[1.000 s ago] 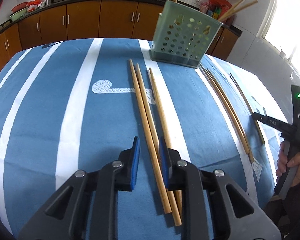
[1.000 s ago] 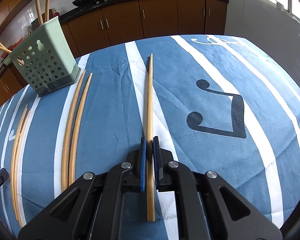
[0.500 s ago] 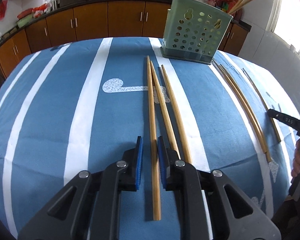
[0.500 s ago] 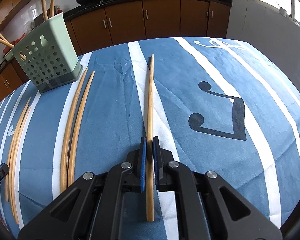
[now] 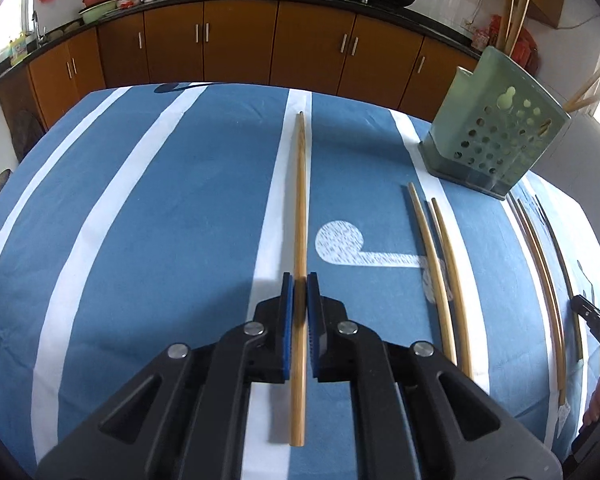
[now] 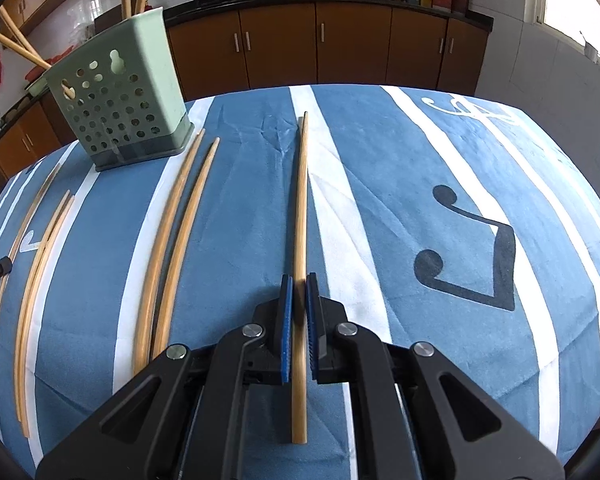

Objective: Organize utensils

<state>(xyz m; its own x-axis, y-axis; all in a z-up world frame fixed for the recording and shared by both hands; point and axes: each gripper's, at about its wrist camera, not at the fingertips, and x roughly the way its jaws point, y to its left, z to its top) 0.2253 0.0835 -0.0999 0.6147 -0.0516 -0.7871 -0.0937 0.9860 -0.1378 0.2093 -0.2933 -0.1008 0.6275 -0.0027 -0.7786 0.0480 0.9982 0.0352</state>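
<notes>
Left wrist view: the left gripper (image 5: 299, 280) is clamped on 1 chopstick (image 5: 300, 200), with 2 loose chopsticks (image 5: 440, 276) to its right and the green holder (image 5: 496, 140) at far right on the table (image 5: 140, 220). Right wrist view: the right gripper (image 6: 299, 280) is clamped on another chopstick (image 6: 301, 208); the holder stands far left.

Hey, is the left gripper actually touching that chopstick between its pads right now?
Touching. In the left wrist view, the left gripper has both blue pads pressed against the chopstick running between them, with no gap showing on either side.
</notes>
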